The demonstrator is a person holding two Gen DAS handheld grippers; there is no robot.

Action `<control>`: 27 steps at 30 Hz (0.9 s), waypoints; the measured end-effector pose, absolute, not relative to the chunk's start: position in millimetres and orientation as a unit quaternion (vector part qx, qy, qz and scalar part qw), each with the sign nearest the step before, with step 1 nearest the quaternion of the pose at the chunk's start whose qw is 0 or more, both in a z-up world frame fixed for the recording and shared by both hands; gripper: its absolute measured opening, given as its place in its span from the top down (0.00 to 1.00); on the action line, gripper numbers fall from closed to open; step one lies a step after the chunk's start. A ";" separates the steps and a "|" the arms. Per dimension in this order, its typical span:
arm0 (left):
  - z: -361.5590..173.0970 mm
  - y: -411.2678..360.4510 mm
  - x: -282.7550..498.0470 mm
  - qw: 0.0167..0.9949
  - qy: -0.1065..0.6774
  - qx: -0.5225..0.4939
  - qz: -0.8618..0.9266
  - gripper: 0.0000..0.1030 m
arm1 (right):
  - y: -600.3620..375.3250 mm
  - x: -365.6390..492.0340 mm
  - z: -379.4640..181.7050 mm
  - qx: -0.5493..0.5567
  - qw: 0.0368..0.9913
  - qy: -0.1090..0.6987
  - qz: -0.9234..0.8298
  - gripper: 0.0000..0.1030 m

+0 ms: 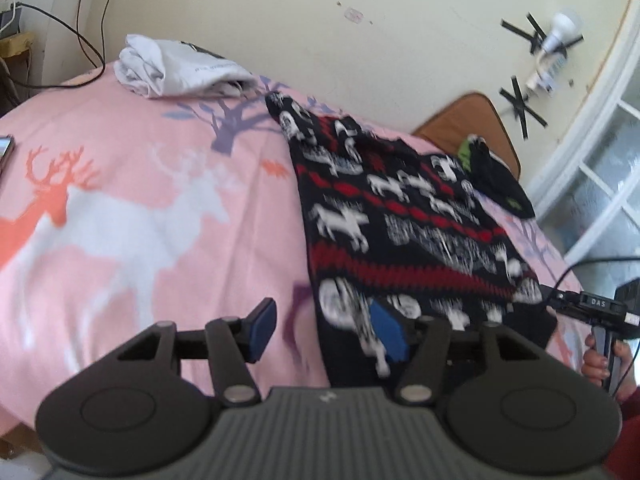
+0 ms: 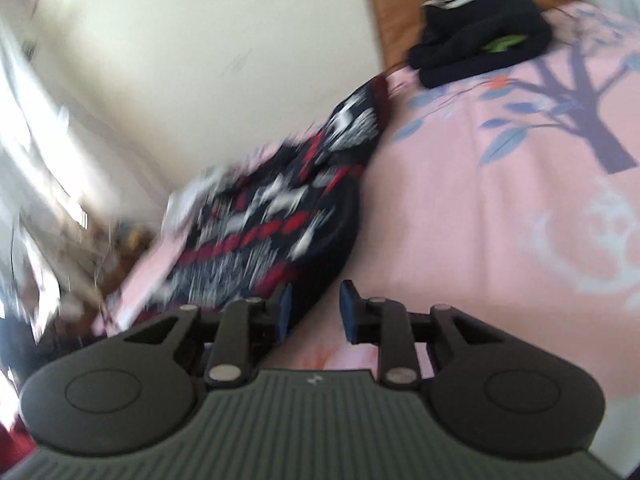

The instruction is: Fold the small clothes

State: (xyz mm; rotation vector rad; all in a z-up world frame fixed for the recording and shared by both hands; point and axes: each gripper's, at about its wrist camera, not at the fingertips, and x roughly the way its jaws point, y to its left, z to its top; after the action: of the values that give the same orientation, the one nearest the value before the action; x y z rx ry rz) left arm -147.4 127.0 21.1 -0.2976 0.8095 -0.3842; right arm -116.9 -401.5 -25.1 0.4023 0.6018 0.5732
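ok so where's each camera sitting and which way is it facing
Left wrist: on the left gripper, jaws open, looking across the pink bedsheet at the patterned sweater, white shirt and wall; the person's hand shows at the right edge.
Right wrist: on the right gripper, jaws open, looking along the sweater's edge toward the black garment; no hand visible.
Shared: sweater, black garment, bedsheet, brown headboard.

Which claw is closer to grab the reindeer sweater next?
Probably the left claw: it is open, and one pad already overlaps the reindeer sweater's near edge. The right claw is open too, at the sweater's edge, but its view is badly blurred, so that is harder to judge.
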 end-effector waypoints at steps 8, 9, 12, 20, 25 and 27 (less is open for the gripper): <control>15.2 91.9 -182.3 0.892 0.387 -0.107 -0.209 0.91 | -310.0 -113.3 -14.4 0.093 0.903 0.266 0.323 0.84; 16.6 89.7 -184.5 0.897 0.384 -0.091 -0.198 0.91 | -307.9 -111.6 -7.9 0.105 0.903 0.263 0.322 0.84; 21.1 96.6 -191.7 0.900 0.371 -0.106 -0.202 0.92 | -312.2 -110.8 3.6 0.102 0.915 0.263 0.289 0.81; 11.9 100.9 -191.1 0.888 0.374 -0.145 -0.224 0.51 | -340.6 -158.1 1.9 0.120 0.912 0.258 0.296 0.47; 12.7 88.2 -191.4 0.891 0.380 -0.121 -0.217 0.95 | -306.6 -156.1 -22.9 0.088 0.901 0.285 0.316 0.93; 15.0 95.2 -194.1 0.891 0.387 -0.122 -0.206 0.94 | -305.9 -157.5 -22.3 0.064 0.910 0.284 0.296 0.93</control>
State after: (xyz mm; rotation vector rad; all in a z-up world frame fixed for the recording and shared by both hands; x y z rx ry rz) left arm -194.1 95.2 15.0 -0.2536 0.8033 -0.4269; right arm -157.5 -305.9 -22.3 0.1326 0.5859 0.6105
